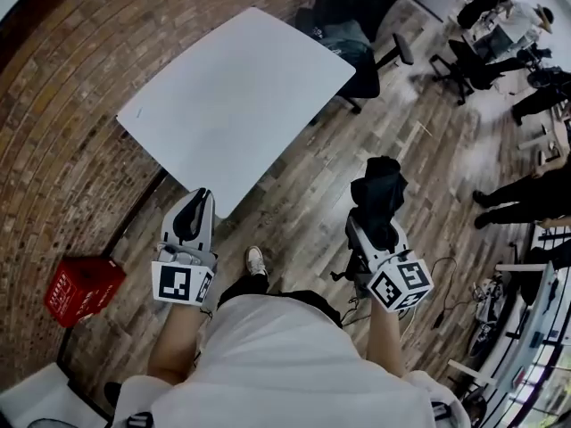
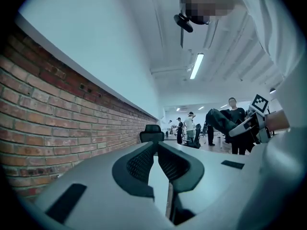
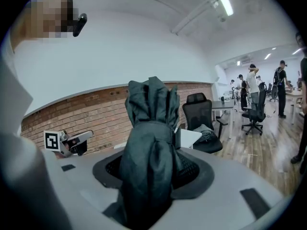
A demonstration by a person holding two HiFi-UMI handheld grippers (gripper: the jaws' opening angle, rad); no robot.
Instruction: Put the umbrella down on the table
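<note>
A dark folded umbrella [image 1: 378, 190] sticks out of my right gripper [image 1: 382, 223], which is shut on it above the wooden floor. In the right gripper view the umbrella [image 3: 149, 147] fills the gap between the jaws and hides their tips. The white table [image 1: 234, 96] stands ahead, its near corner just beyond my left gripper [image 1: 194, 214]. That left gripper [image 2: 157, 144] is shut with its tips meeting and nothing between them. From the left gripper view the umbrella [image 2: 218, 119] shows off to the right.
A red crate [image 1: 82, 287] sits on the floor at my left by the brick wall [image 1: 53, 150]. A black office chair [image 1: 355, 36] stands at the table's far right side. Several people [image 1: 526, 199] stand at desks to the right.
</note>
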